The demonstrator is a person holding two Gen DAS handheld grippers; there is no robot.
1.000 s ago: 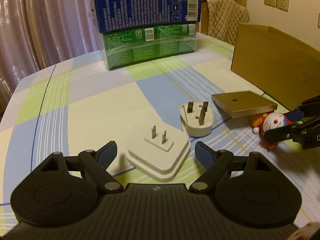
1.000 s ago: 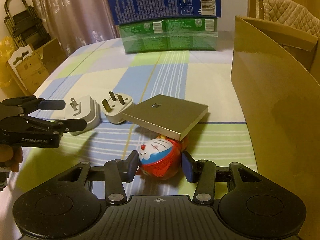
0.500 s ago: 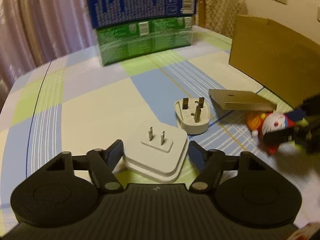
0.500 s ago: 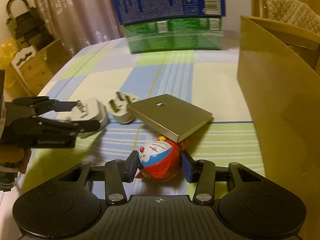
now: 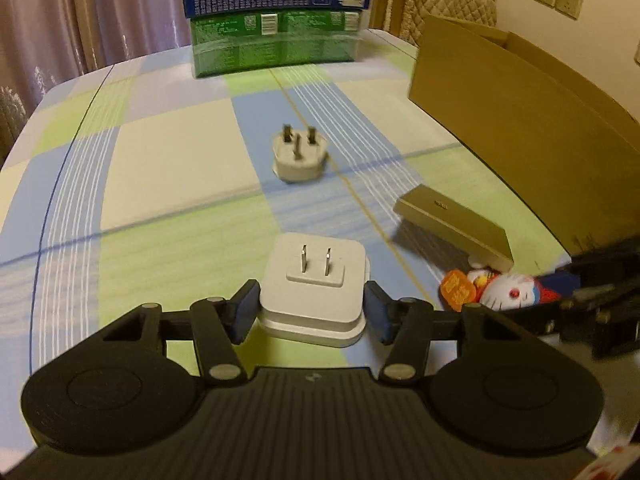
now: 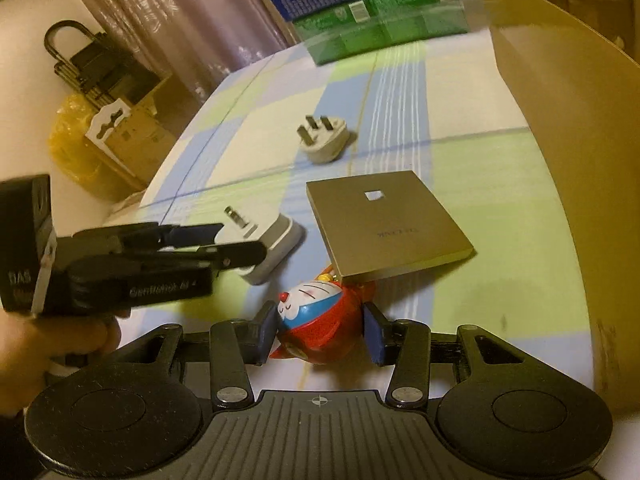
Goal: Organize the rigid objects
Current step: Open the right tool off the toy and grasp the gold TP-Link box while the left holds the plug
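White two-pin charger (image 5: pixel 314 294) sits clamped between the blue pads of the left gripper (image 5: pixel 312 308), whose jaws have just been closing onto its flanks; seen from the right wrist, it hangs tilted, prongs up, over the checked tablecloth (image 5: pixel 160 184). Just beside it, the right gripper (image 6: pixel 320 330) is clenched on a red-and-blue cat figurine (image 6: pixel 316 320), and a flat gold box (image 6: pixel 384 224) rests slanted with one edge on the toy's head.

That perch looks like the chief hazard: if the right hand carries the figurine off, the gold box will likely slide or drop onto the cloth, possibly knocking the charger or the other gripper close by. The pads bite only the charger's smooth lower sides, so a quick swing could let it twist or slip out. With both grippers working near each other, a crossing path could also bring them into collision.

A three-pin plug (image 5: pixel 300 156) lies apart, farther up the table, out of harm's way. An open cardboard box (image 5: pixel 520 120) stands along the right, its tall wall an obstacle for low-carried items. Stacked green and blue cartons (image 5: pixel 276 12) close the far end.
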